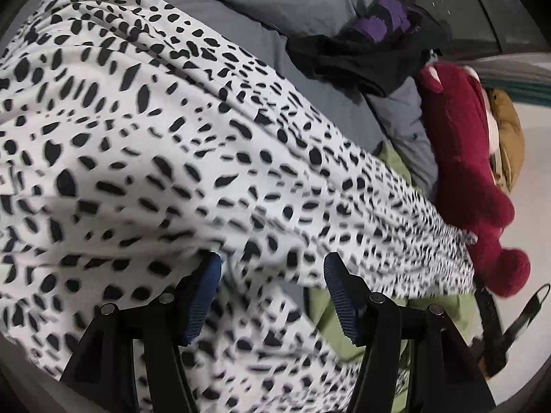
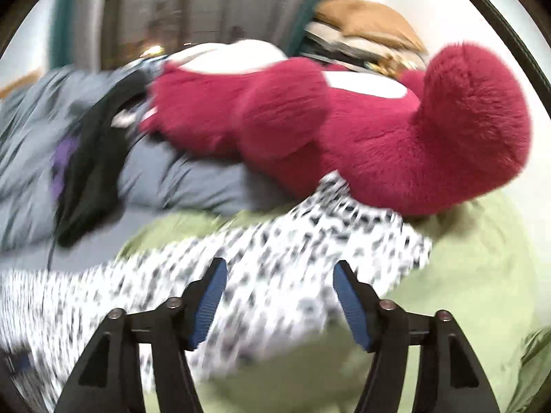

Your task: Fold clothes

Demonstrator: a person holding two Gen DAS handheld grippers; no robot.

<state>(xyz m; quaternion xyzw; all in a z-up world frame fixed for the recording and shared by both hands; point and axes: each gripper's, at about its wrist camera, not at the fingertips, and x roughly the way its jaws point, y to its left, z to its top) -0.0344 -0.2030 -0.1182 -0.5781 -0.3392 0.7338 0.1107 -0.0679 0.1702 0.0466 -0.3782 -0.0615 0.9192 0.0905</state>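
A white garment with black spots (image 1: 144, 158) lies spread over the bed and fills most of the left wrist view. My left gripper (image 1: 272, 268) is open just above it, with cloth showing between the jaws. In the right wrist view the same spotted garment (image 2: 275, 261), blurred, lies over a light green cloth (image 2: 475, 275). My right gripper (image 2: 279, 275) is open above the garment's edge and holds nothing.
A dark red plush toy (image 2: 361, 127) lies right behind the garment; it also shows in the left wrist view (image 1: 461, 158). A grey duvet (image 1: 261, 7) and a black and purple garment (image 1: 372, 44) lie further back. A brown item (image 2: 365, 17) sits behind the plush.
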